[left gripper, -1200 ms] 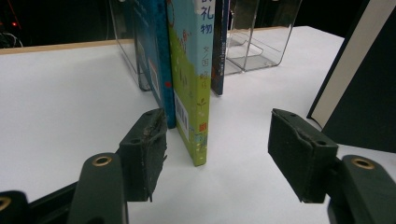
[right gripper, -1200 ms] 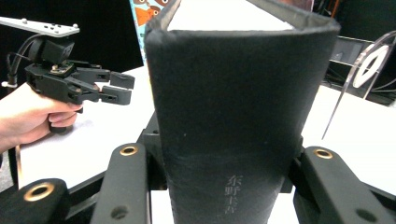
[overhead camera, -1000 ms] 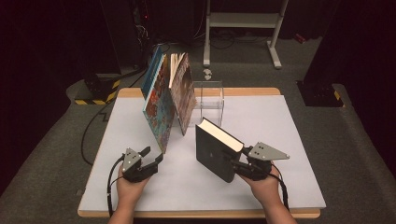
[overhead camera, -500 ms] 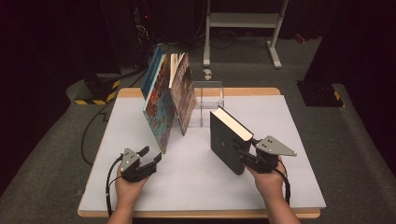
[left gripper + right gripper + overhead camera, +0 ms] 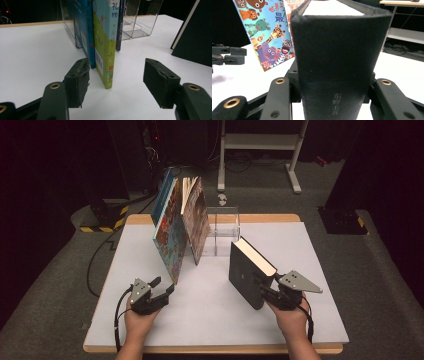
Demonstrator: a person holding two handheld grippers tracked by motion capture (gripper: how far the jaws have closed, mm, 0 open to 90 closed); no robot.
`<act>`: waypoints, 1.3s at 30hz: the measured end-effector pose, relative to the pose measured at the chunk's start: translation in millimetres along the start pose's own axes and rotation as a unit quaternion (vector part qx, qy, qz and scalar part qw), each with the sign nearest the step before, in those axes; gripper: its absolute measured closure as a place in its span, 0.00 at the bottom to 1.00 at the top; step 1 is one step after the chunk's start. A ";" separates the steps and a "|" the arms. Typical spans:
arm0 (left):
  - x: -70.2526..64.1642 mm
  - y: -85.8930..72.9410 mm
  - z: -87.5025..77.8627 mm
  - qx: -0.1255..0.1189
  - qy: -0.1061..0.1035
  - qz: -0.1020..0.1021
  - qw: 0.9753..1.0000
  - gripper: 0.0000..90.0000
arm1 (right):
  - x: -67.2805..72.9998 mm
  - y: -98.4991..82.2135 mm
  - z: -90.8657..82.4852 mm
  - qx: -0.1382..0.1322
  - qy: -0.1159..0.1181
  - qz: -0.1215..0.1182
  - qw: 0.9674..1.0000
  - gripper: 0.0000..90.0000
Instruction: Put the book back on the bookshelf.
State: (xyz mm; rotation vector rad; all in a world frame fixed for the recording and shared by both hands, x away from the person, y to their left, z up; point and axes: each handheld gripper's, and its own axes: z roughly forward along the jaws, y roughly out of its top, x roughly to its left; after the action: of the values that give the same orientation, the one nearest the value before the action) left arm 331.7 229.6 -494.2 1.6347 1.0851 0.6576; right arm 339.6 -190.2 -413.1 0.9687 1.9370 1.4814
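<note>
A thick black hardback book (image 5: pixel 247 272) stands upright on the white table (image 5: pixel 210 315), right of centre. My right gripper (image 5: pixel 260 287) is shut on its spine low down. In the right gripper view the black book (image 5: pixel 334 62) sits between the jaws, which have just been opening a little while the pads stay on it. My left gripper (image 5: pixel 164 286) rests open and empty near the front left. In its own view the left gripper (image 5: pixel 116 80) faces a green-spined picture book (image 5: pixel 105 50) a short way ahead. Several picture books (image 5: pixel 170 237) lean against a clear stand (image 5: pixel 225 227).
A brown-covered book (image 5: pixel 197 222) leans at the right of the row. The animal-cover book (image 5: pixel 265 32) and my left gripper (image 5: pixel 229 56) lie off to the left in the right gripper view. A white metal frame (image 5: pixel 260 145) and a striped floor block (image 5: pixel 102 220) stand beyond the table.
The black book has swung a little to the right and turned more upright in my right gripper. The left hand and the leaning books have not moved.
</note>
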 end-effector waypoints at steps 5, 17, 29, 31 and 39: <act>0.1 0.1 -0.4 -0.001 0.000 -0.001 1.000 0.42 | -0.4 -0.8 -0.4 -0.001 0.005 0.004 1.000 0.56; 1.1 -0.4 -0.7 -0.002 -0.001 -0.004 1.000 0.42 | -1.0 18.5 2.8 -0.005 0.013 0.011 1.000 0.50; 1.8 -0.4 -0.4 -0.002 -0.007 -0.008 1.000 0.42 | 6.4 30.9 8.9 0.019 -0.007 -0.013 1.000 0.60; 2.2 -0.4 -0.3 -0.003 -0.008 -0.009 1.000 0.42 | 8.9 35.9 13.3 0.020 -0.011 -0.017 1.000 0.60; 3.7 -0.5 0.0 -0.005 -0.018 -0.011 1.000 0.42 | 14.0 58.2 42.4 0.022 -0.041 -0.015 0.999 0.60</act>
State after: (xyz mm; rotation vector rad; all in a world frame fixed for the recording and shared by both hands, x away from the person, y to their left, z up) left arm 333.2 233.0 -495.1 1.6175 1.0699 0.6166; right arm 376.4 -145.1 -368.3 0.9992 1.9241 1.3659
